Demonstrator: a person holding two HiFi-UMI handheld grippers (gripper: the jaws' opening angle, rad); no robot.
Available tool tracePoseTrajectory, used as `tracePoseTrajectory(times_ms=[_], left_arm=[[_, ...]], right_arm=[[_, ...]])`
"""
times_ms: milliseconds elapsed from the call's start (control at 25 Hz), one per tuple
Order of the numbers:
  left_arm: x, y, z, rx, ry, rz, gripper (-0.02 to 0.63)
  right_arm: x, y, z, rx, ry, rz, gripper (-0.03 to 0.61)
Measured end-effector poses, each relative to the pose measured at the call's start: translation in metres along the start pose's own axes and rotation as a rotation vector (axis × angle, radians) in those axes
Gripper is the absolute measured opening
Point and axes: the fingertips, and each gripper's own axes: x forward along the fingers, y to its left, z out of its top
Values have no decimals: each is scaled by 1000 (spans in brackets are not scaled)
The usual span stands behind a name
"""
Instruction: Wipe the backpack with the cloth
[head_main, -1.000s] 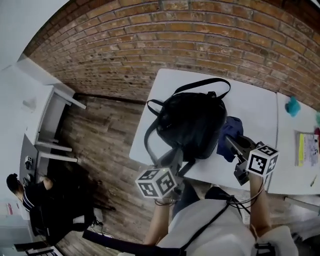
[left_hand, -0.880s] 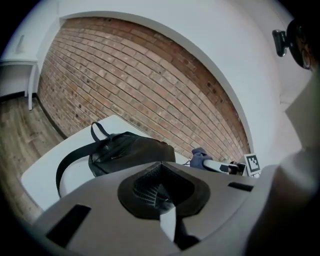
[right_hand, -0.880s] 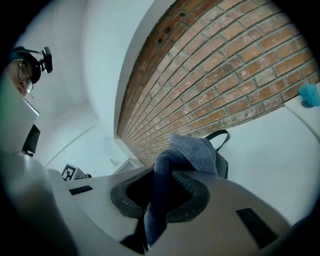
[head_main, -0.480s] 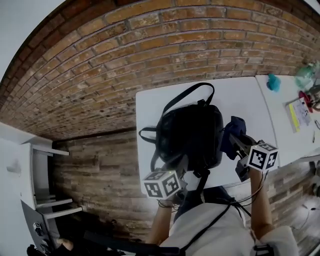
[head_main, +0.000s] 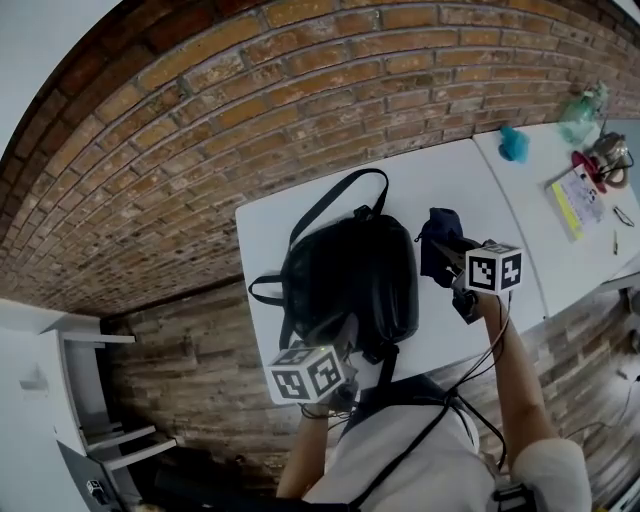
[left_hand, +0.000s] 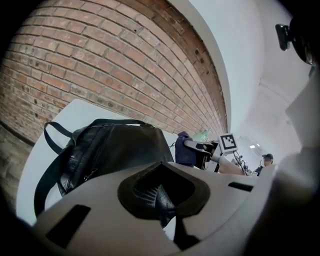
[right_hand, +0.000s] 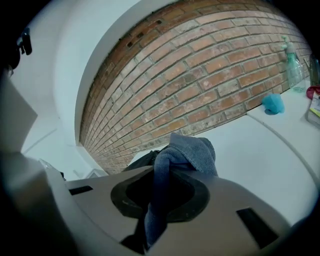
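A black leather backpack (head_main: 350, 280) lies flat on the white table (head_main: 270, 225), its handle loop toward the brick wall. My left gripper (head_main: 345, 332) is at the bag's near edge, shut on a fold of its black leather (left_hand: 161, 196). My right gripper (head_main: 448, 254) hovers just right of the bag's upper part, shut on a dark blue cloth (head_main: 434, 240). In the right gripper view the cloth (right_hand: 184, 152) bunches up out of the jaws, with the backpack (right_hand: 144, 160) just behind it. The left gripper view shows the backpack (left_hand: 112, 150) and, beyond it, the cloth (left_hand: 182, 150).
A second white table (head_main: 545, 235) adjoins on the right, carrying a teal object (head_main: 513, 145), a spray bottle (head_main: 582, 108) and a yellow-green booklet (head_main: 568, 200). The brick wall (head_main: 300, 90) runs behind both tables. Wooden floor (head_main: 190, 350) lies to the left, with white shelving (head_main: 60, 390) at the far left.
The head view has swung, shifting the table left in frame. My right gripper with the cloth has moved farther up along the backpack's right side. The left gripper stays at the bag's near edge.
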Motion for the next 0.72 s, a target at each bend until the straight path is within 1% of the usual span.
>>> tracePoseTrajectory(times_ms=[160,320,440,560,720], left_arm=[[0,1,-6,-11,8,30,2],[-3,1,-9,-17,11,49,2],[0,-1,-12,-15,18,33,2],[3,2,-11,12,47,14,2],[4,-1,-10,36,87,-44,2]], right_arm=[[29,-27,-6,53,57,20,46],[53,-43,-10,96,88,29,46],[62,-50,-11,120,109,22,46],[72,-52,-13,120,125,6,46],[84,-54,-19,154,134,-11,46]])
